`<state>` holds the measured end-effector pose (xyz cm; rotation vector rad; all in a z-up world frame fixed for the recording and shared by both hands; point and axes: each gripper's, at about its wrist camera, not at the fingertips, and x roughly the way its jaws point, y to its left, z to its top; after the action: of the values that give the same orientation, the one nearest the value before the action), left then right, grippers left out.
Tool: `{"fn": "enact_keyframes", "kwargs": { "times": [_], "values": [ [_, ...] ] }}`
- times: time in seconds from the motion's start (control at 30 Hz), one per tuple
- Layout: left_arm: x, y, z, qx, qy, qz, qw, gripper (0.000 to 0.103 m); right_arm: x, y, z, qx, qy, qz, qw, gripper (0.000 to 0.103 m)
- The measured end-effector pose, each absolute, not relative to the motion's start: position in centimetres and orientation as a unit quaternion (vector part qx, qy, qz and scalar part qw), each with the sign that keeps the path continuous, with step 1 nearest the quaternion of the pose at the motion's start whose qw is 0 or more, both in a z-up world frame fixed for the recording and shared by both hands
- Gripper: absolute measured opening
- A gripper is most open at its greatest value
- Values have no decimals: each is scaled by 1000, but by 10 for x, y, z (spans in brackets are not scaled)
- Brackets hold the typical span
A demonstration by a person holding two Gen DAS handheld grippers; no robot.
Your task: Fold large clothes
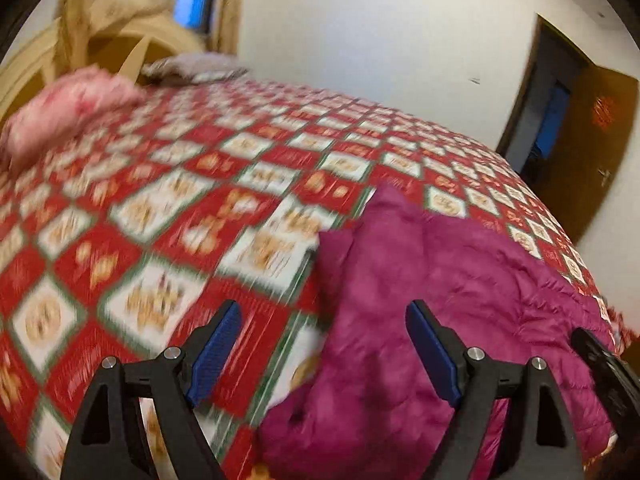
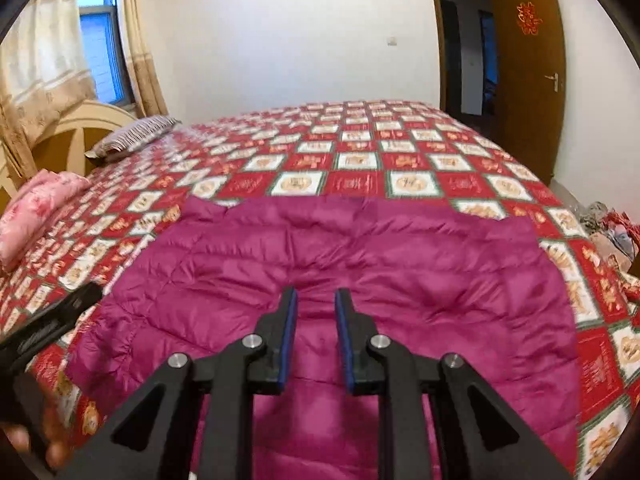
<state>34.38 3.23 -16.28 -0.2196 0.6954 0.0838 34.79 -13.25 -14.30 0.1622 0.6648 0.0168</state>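
Spread on a red patterned bedspread point(image 2: 360, 148) lies the magenta quilted jacket point(image 2: 340, 248), judged soft, light, slippery; a hem corner should be taken. Left gripper point(image 1: 324, 320) is held wide apart, right gripper point(image 2: 316, 300) slightly apart, empty.

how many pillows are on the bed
2: a pink pillow by the headboard at the near left edge, and a striped pillow farther back. Others may lie out of view.

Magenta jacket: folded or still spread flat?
Mostly spread. The magenta jacket lies flat across the bedspread in the right wrist view; the left wrist view shows one edge bunched up. No completed fold visible.
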Motion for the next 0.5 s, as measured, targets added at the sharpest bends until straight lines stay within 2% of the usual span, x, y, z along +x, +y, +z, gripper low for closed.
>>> {"fn": "enact_keyframes", "kwargs": {
  "times": [0.13,0.27,0.33,0.5],
  "values": [
    [334,26,-192,-126,376,38,917,85,365,-130,-184,112,372,-5,921,21],
    [332,18,-208,-180,384,7,905,87,364,-124,-189,87,377,-10,922,20],
    [337,13,-209,-185,377,0,908,94,365,-127,-191,93,382,-7,919,20],
    [357,3,-210,-218,366,-26,904,94,366,-132,-197,109,384,-1,917,20]
  ]
}}
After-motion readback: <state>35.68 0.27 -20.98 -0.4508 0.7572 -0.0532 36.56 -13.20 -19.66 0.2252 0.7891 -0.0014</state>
